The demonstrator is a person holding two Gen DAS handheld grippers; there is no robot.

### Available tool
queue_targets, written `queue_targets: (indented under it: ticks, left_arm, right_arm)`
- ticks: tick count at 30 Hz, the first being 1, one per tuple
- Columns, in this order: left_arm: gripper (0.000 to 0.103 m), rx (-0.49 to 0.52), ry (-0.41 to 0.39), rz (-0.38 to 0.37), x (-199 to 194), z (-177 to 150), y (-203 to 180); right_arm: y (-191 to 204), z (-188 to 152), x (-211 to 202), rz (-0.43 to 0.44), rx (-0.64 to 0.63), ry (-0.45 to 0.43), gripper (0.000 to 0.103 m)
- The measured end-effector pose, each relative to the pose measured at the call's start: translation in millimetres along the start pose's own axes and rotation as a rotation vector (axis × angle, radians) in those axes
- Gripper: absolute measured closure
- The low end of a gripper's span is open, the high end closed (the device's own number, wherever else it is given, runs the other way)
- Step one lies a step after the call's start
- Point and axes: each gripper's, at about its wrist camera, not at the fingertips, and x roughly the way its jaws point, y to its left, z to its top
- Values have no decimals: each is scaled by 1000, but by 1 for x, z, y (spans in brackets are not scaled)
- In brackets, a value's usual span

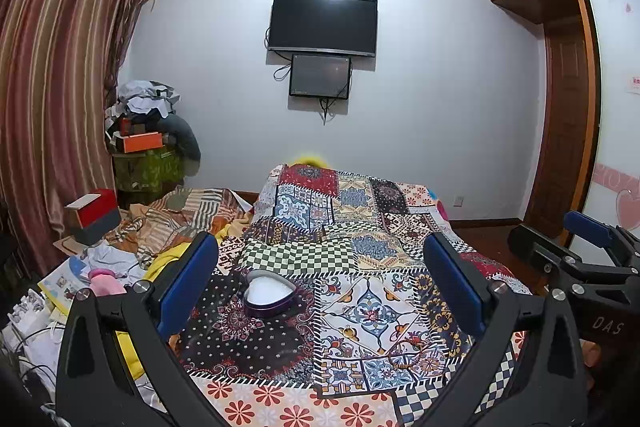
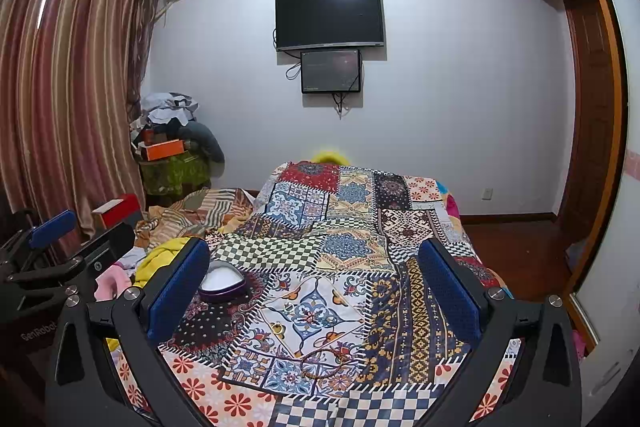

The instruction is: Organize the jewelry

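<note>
Jewelry (image 2: pixel 320 365), a thin bracelet-like loop plus a small ring (image 2: pixel 277 327), is lying loose on the patchwork quilt (image 2: pixel 356 223) covering the bed, near the viewer. A heart-shaped box (image 1: pixel 267 294) is sitting open further in, probably waiting to receive them. The left claw (image 1: pixel 320 283) and right claw (image 2: pixel 316 287) are both hovering spread wide and empty, likely lining up a pick. A television (image 1: pixel 323 25) is hanging on the wall, with striped curtains (image 1: pixel 60 67) at the left.
</note>
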Motion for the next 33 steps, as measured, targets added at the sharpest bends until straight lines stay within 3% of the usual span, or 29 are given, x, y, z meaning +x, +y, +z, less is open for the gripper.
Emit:
queue_targets:
  ticks: [33]
  left_arm:
    - [0, -13, 14, 7, 9, -1, 14]
  right_arm:
    - [2, -2, 5, 16, 6, -2, 0]
